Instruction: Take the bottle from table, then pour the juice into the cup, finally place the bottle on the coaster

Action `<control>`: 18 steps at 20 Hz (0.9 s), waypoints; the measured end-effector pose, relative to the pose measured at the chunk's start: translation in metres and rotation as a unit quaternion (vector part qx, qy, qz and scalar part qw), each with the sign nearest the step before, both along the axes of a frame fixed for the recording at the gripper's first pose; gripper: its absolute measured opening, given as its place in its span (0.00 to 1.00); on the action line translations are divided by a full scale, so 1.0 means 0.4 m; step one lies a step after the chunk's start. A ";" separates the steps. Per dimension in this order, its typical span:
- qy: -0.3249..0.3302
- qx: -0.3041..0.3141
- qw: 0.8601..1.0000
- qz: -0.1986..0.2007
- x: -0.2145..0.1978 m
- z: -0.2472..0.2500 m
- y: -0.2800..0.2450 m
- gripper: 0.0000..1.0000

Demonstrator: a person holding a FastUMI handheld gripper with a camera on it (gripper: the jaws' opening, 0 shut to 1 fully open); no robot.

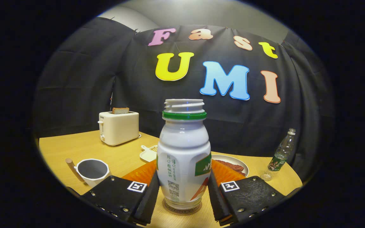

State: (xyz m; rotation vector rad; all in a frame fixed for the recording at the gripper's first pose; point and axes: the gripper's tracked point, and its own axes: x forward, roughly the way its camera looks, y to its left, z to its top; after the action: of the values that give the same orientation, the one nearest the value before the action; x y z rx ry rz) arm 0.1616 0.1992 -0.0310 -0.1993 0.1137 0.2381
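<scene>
**Bottle upright on coaster, tool at its sides**

Between the fingers of the tool (182, 193), an uncapped white bottle (184, 158) with a green neck ring stands upright on a round coaster (182, 209) on the wooden surface (84, 147). Each finger lies close along one flank of the bottle; whether they press it or merely flank it cannot be told. Left of the fingers sits a white cup (92, 171). Beyond are an orange mat (141, 173), a toaster (119, 127), a plate (233, 164) and a clear bottle (280, 155).

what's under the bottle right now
The bottle stands between the hand-held gripper fingers on a round coaster; just its rim shows, the rest is covered. An orange mat lies behind.
</scene>
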 end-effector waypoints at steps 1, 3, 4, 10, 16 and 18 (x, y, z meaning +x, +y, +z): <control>0.001 0.004 1.000 -0.003 0.007 -0.008 -0.006 0.70; 0.007 0.015 1.000 -0.009 0.019 -0.028 -0.016 0.70; 0.013 0.021 1.000 -0.010 0.022 -0.042 -0.019 0.70; 0.023 0.035 0.999 -0.010 0.043 -0.081 -0.020 0.70; 0.032 0.039 0.999 -0.012 0.051 -0.104 -0.022 0.70; 0.038 0.044 0.998 -0.011 0.049 -0.115 -0.020 0.70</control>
State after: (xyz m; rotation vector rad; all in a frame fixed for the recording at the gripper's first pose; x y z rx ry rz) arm 0.1811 0.1910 -0.0770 -0.1022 0.1810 0.2284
